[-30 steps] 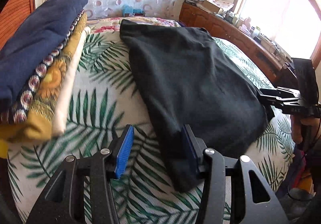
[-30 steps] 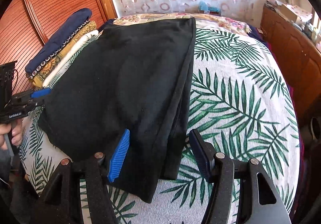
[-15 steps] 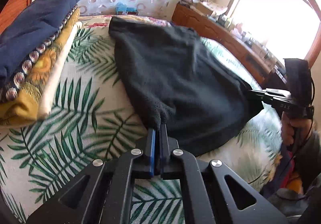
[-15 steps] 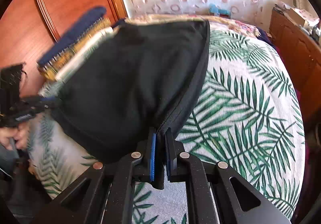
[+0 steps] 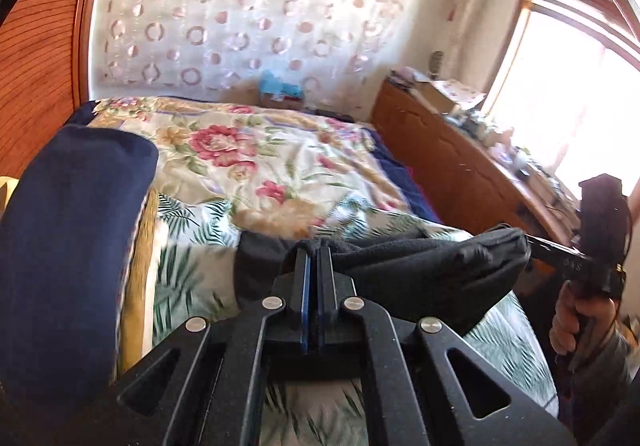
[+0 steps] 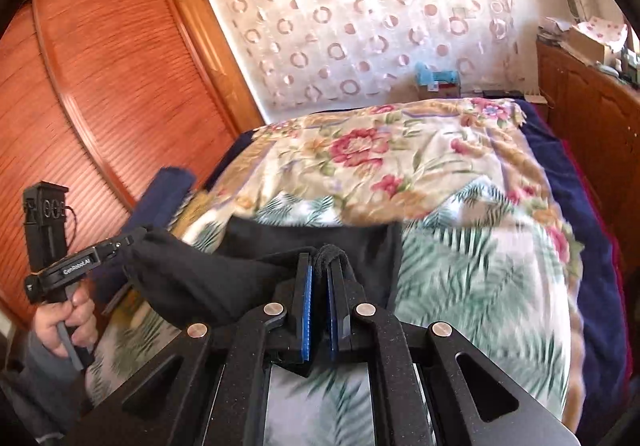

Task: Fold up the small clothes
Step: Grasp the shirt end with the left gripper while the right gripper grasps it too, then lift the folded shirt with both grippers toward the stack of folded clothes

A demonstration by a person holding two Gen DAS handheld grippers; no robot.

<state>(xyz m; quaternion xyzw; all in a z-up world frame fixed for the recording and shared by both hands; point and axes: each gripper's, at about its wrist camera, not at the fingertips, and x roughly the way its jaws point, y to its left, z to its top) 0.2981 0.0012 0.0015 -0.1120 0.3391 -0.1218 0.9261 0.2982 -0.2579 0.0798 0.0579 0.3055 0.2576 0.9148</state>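
Pinching the black garment (image 5: 432, 258), left gripper (image 5: 314, 258) and right gripper (image 6: 322, 266) hold it raised.

White lettering reading "GenRobot.AI" runs along the side of the black left gripper (image 6: 132, 240) as seen from the right wrist view, while small marks on the right gripper (image 5: 524, 242) are too blurred to read.
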